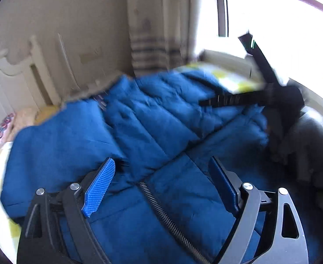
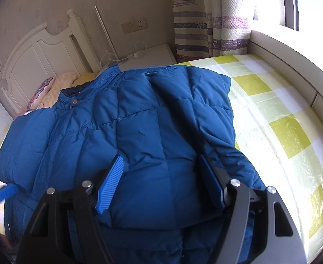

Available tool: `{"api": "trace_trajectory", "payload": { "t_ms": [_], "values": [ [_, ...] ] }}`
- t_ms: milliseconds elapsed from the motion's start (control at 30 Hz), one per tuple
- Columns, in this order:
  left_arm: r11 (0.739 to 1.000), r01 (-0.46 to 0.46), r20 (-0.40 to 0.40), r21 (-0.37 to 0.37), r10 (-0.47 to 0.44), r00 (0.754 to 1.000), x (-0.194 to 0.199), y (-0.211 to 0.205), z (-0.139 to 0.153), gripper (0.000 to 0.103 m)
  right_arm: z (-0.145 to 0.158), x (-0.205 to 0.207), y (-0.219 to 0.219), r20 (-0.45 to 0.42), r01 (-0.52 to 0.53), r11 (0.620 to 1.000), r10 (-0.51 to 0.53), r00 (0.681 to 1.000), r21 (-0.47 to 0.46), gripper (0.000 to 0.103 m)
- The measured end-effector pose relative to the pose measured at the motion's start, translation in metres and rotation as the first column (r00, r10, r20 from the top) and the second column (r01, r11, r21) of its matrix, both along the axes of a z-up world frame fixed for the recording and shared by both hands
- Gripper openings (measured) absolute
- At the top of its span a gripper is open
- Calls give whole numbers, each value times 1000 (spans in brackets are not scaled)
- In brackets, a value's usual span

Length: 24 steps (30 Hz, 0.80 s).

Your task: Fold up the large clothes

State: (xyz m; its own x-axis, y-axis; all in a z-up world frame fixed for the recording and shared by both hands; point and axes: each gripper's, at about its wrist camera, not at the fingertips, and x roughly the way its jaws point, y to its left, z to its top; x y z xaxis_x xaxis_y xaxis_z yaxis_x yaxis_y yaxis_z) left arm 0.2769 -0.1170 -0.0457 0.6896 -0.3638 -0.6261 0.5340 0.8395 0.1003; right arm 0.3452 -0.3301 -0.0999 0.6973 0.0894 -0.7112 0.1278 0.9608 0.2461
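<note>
1. Nearest in our right wrist view, the right tongs (image 2: 160, 181) stand apart, blue ribbed pad (image 2: 111, 187) at 9 o'clock and the dark one at 3. A puffed fold of the blue padded jacket (image 2: 139, 121) bulges between them; we cannot tell whether the pads press on it.
2. In our left wrist view the left tongs (image 1: 163, 184) stand wide apart over the jacket (image 1: 73, 143), nothing pinched between them. The jacket's zip (image 1: 161, 206) runs from between the pads down to 6 o'clock.
3. The left view is blurred throughout.
4. The jacket lies spread on the bed (image 2: 282, 110), over its left and middle part. The collar (image 2: 73, 92) with a metal snap sits at 10 o'clock in the right view. One sleeve (image 2: 25, 151) is folded in at 9 o'clock.
5. At 8 o'clock in the right view, a blurred blue pad at the frame edge looks like part of the left tongs.
6. The sheet is yellow and white check, bare from 1 to 4 o'clock.
7. In the left view, a dark strap and a black mass (image 1: 282, 110) cross at 2 o'clock; too blurred to name.
8. Beyond the jacket: pillows (image 2: 51, 92) at 10 o'clock, a white headboard (image 2: 36, 57), a nightstand (image 2: 148, 56) with a cable at 12.
9. Farthest: striped curtain (image 2: 201, 28) and bright window (image 2: 311, 4) at 1 o'clock.
</note>
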Motion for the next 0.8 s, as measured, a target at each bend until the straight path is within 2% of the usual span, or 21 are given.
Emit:
{"api": "trace_trajectory", "payload": {
  "t_ms": [33,67,100,133,167,200,233,300,367,400,433,500,567,600,633,700,767,800],
  "values": [
    [999,-23,14,-48,24,1000,-1,19,10,85,0,0,0,1,0,1000,0,1000,0,70],
    [988,-81,23,-129,85,996,-3,45,20,86,0,0,0,1,0,1000,0,1000,0,70],
    [974,-134,19,-181,140,990,-6,60,25,87,0,1,0,1,0,1000,0,1000,-1,70],
    [947,-214,4,-239,221,975,4,80,31,87,0,1,0,0,1,1000,-1,1000,-3,70],
    [889,-338,-34,-309,345,938,7,116,30,87,0,0,0,-1,1,1000,-1,1000,-5,70],
    [841,-419,-72,-343,421,904,7,138,26,87,0,0,1,-1,1,1000,-1,1000,-7,70],
    [783,-503,-122,-364,496,860,9,164,20,87,0,0,1,-2,2,1000,-2,1000,-10,70],
    [651,-659,-253,-376,613,749,15,215,1,86,0,0,2,-3,2,1000,-3,1000,-12,70],
    [592,-713,-303,-375,649,698,17,238,-11,86,1,-1,2,-3,3,1000,-3,1000,-14,70],
    [584,-720,-312,-374,652,691,18,242,-15,86,0,0,2,-3,2,1000,-2,1000,-13,70],
    [587,-721,-316,-370,650,691,17,244,-18,86,0,0,2,-5,3,1000,-3,1000,-16,70],
    [627,-702,-296,-336,637,711,23,230,-19,86,0,0,3,-8,4,1000,-4,1000,-23,70],
    [693,-673,-246,-259,626,740,26,209,-25,87,1,0,5,-10,5,999,-5,1000,-33,70],
    [713,-667,-253,-218,619,744,34,200,-28,87,1,0,7,-12,6,999,-7,1000,-39,70],
    [716,-666,-259,-209,616,744,31,205,-29,87,1,0,8,-15,7,999,-8,1000,-49,70],
    [681,-702,-290,-211,642,710,38,212,-34,88,1,1,10,-19,9,998,-10,1000,-67,70],
    [632,-745,-345,-216,664,663,38,229,-41,88,2,1,14,-18,13,995,-15,1000,-97,70],
    [609,-754,-382,-247,654,653,39,240,-47,88,4,0,17,-12,17,992,-19,1000,-122,70]
  ]
}}
